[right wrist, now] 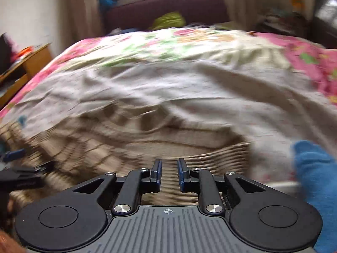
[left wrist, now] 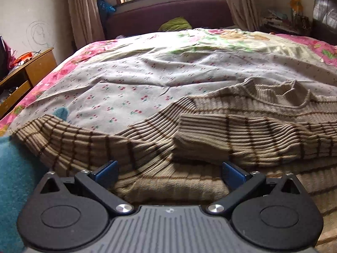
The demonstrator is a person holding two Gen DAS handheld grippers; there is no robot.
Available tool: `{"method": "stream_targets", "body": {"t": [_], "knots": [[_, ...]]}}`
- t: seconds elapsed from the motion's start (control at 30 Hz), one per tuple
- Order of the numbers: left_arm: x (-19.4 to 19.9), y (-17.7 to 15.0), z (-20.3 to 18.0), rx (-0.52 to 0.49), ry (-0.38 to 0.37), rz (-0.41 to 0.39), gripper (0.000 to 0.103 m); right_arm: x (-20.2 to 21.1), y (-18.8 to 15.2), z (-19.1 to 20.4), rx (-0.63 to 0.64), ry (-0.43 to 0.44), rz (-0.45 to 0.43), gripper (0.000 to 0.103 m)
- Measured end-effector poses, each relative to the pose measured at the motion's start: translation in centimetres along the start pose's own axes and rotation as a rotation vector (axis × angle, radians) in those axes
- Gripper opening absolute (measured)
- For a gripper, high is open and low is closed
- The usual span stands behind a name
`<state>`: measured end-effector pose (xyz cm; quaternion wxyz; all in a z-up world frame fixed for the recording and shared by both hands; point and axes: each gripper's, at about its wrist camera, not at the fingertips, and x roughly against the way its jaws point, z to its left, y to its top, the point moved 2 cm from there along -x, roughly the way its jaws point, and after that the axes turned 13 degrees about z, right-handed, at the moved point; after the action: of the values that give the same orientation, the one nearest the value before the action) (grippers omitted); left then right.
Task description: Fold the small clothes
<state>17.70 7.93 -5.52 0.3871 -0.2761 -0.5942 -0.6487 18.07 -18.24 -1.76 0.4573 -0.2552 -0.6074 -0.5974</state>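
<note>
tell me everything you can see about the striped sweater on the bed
The sweater is a ribbed knit, beige with thin dark brown stripes that cross into checks on the sleeves. It lies spread and rumpled on the cherry-print sheet, round ribbed collar toward the headboard. One sleeve stretches out to the left; the other is folded across the body, its cuff near the middle. A blue cloth lies at its left edge. The open left tongs hover over its near hem.

Sweater (left wrist: 252,130) beige ribbed knit with dark brown grid stripes; sheet (left wrist: 137,80) pale grey with tiny red cherries; quilt (left wrist: 305,42) pink floral; blue-green fleece (left wrist: 12,168); headboard (left wrist: 168,12) maroon.
</note>
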Motion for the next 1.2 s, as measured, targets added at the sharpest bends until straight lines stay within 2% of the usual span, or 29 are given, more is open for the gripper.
{"method": "stream_targets", "body": {"t": [0.07, 0.13, 0.2, 0.33, 0.53, 0.63, 0.7, 0.77, 0.93, 1.1, 1.2], "knots": [[-0.1, -0.1, 1.4, 0.058, -0.021, 0.026, 0.103, -2.3, -0.4, 1.8, 0.068, 0.014, 0.1, 0.017], [0.7, -0.2, 2.5, 0.107, -0.052, 0.017, 0.103, -2.2, -0.6, 3.0, 0.124, -0.036, 0.082, 0.018], [1.5, -0.5, 3.4, 0.132, -0.052, 0.0, 0.103, -0.9, -0.1, 4.0, 0.168, -0.033, 0.037, 0.018], [2.3, -1.1, 5.5, 0.211, -0.055, -0.005, 0.103, 0.0, 1.3, 7.8, 0.258, 0.063, -0.019, 0.018], [2.9, -1.9, 9.0, 0.366, -0.05, -0.026, 0.103, -4.5, 2.7, 13.5, 0.304, 0.194, 0.007, 0.018], [2.2, -2.1, 9.6, 0.378, -0.041, -0.006, 0.103, -5.8, 3.1, 15.0, 0.304, 0.239, 0.024, 0.018], [1.2, -2.3, 9.6, 0.373, -0.036, 0.034, 0.103, -7.0, 3.1, 16.0, 0.345, 0.221, 0.105, 0.018], [0.7, -2.5, 9.8, 0.384, -0.052, 0.057, 0.103, -6.7, 3.3, 16.3, 0.371, 0.203, 0.116, 0.018], [1.0, -2.9, 10.5, 0.425, -0.09, 0.038, 0.103, -4.3, 6.6, 17.9, 0.371, 0.218, 0.093, 0.018], [0.9, -2.9, 10.5, 0.43, -0.111, 0.024, 0.103, -3.5, 11.5, 24.2, 0.494, 0.226, 0.077, 0.019], [0.7, -2.7, 10.4, 0.421, -0.135, 0.018, 0.103, -4.0, 13.5, 29.7, 0.624, 0.258, 0.112, 0.024]]}}
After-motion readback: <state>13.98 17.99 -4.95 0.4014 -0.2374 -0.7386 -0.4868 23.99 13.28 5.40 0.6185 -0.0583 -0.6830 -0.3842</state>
